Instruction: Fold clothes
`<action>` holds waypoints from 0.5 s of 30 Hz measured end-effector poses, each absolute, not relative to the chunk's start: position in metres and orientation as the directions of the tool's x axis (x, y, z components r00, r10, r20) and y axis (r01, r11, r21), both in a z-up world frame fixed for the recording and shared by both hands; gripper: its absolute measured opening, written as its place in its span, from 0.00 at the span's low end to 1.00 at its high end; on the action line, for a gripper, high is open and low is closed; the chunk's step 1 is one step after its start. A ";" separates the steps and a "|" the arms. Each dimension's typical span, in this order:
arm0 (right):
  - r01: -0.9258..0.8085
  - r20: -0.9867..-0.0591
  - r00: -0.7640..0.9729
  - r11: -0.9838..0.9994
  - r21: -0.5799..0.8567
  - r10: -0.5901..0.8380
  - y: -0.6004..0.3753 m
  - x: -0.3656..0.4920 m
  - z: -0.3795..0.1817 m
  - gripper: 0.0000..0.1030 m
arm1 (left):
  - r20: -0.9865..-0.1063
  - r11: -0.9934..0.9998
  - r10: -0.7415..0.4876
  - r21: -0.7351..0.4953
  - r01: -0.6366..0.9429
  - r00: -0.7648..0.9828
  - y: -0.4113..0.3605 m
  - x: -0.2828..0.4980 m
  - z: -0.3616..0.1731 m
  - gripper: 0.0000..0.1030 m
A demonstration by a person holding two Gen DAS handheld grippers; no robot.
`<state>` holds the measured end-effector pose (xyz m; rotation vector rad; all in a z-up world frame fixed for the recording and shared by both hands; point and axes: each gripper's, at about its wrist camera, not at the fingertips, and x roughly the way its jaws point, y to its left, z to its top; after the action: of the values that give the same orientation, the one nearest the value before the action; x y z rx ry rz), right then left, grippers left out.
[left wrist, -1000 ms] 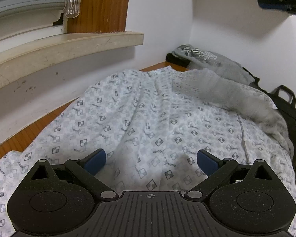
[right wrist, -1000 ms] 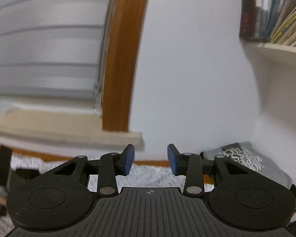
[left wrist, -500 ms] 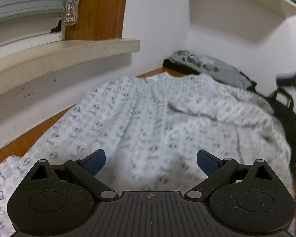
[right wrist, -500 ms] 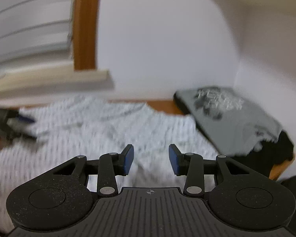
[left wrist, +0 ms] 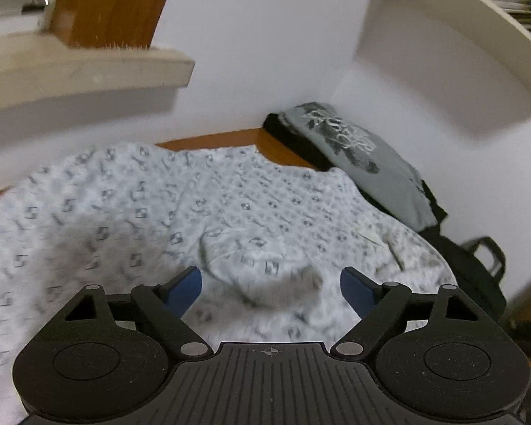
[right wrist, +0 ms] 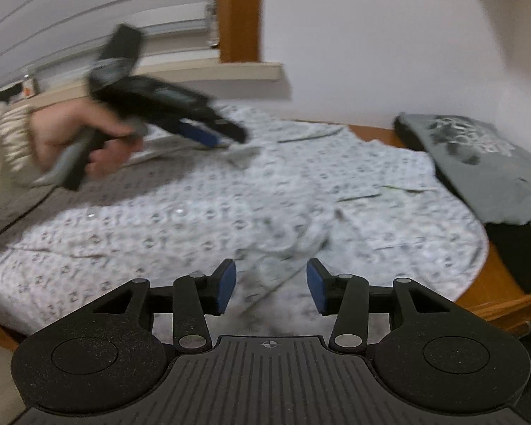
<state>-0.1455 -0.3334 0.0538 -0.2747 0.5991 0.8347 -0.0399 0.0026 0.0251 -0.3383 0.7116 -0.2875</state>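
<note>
patterned shirt (left wrist: 230, 212) lies spread over the wooden table (right wrist: 492, 283), thin and limp, best pinched at a hem; left gripper (left wrist: 270, 288) closing, right gripper (right wrist: 270, 285) opening, both empty above it.

- Grey T-shirt (left wrist: 357, 156), at two o'clock: printed lettering, too blurred to read.
- Patterned garment (right wrist: 230, 212), at centre: small repeated marks, none legible as text.
</note>
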 end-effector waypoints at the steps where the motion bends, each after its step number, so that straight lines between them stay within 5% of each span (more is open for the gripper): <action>1: -0.765 -0.595 0.513 0.644 0.011 0.619 -0.331 -0.146 0.051 0.44 | -0.589 0.912 -0.357 -0.389 0.134 0.725 0.001 -0.035 0.023 0.85; 4: -0.774 -0.590 0.486 0.631 0.051 0.645 -0.326 -0.144 0.044 0.43 | -0.594 0.915 -0.343 -0.386 0.116 0.728 0.000 -0.020 0.017 0.80; 6: -0.781 -0.591 0.474 0.621 0.059 0.652 -0.321 -0.144 0.040 0.41 | -0.602 0.917 -0.329 -0.389 0.092 0.727 0.001 -0.012 0.014 0.68; 9: -0.783 -0.605 0.477 0.621 0.037 0.637 -0.314 -0.144 0.034 0.32 | -0.607 0.929 -0.310 -0.356 0.099 0.732 -0.003 -0.004 0.012 0.54; 10: -0.784 -0.609 0.481 0.620 0.024 0.631 -0.313 -0.144 0.032 0.23 | -0.609 0.935 -0.304 -0.337 0.108 0.733 -0.005 -0.003 0.012 0.50; 11: -0.784 -0.610 0.482 0.620 0.020 0.629 -0.314 -0.144 0.031 0.14 | -0.610 0.941 -0.297 -0.318 0.117 0.735 -0.007 -0.002 0.012 0.38; 12: -0.782 -0.609 0.483 0.622 0.023 0.629 -0.315 -0.143 0.031 0.11 | -0.612 0.947 -0.289 -0.293 0.129 0.736 -0.009 -0.001 0.012 0.15; 13: -0.781 -0.606 0.484 0.624 0.025 0.631 -0.318 -0.142 0.033 0.05 | -0.610 0.947 -0.296 -0.285 0.145 0.735 -0.009 -0.002 0.013 0.05; 15: -0.783 -0.592 0.488 0.622 0.029 0.642 -0.326 -0.143 0.041 0.05 | -0.580 0.940 -0.310 -0.303 0.153 0.753 -0.008 -0.006 0.020 0.04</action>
<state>-0.1425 -0.3264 0.0409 -0.2582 0.6026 0.8774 -0.0059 -0.0077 0.0200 -0.2442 0.6731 -0.2557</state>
